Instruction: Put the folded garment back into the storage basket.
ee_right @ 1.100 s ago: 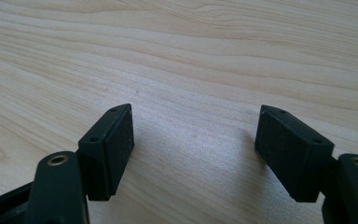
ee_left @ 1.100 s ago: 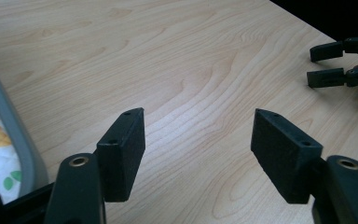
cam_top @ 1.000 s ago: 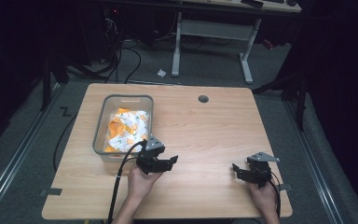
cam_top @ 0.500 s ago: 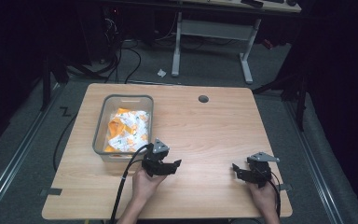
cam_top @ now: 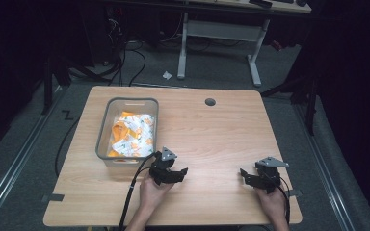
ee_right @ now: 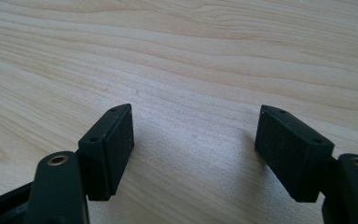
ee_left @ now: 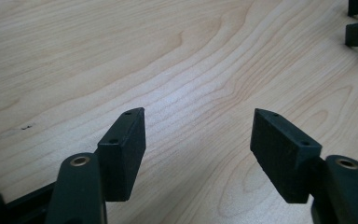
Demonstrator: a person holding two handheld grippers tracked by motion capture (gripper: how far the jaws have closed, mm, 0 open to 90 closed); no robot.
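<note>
Since the earlier high view your left gripper (cam_top: 179, 173) has drawn back from the bin's near corner and sunk toward the surface (cam_top: 221, 139); your right gripper (cam_top: 247, 175) has kept its place.

Left side: the clear bin (cam_top: 104, 139) sits at the surface's left, filled with orange-and-white packets (cam_top: 131, 134). None are out yet.

Left gripper now low, just right of the bin's near corner, apart from it. Its fingers (ee_left: 123, 149) stand well apart, nothing between them but bare wood; your right gripper's tips show in the far top corner of that view.

Right gripper: parked near the front right edge, well apart from the bin. Fingers (ee_right: 109, 149) also wide apart, empty, over bare wood.

Judgement: both hands look to be at a rest pose, no pick in hand. The next move likely calls for you to lift the left gripper over the bin's rim, come down on one packet with the fingers open, then close.
</note>
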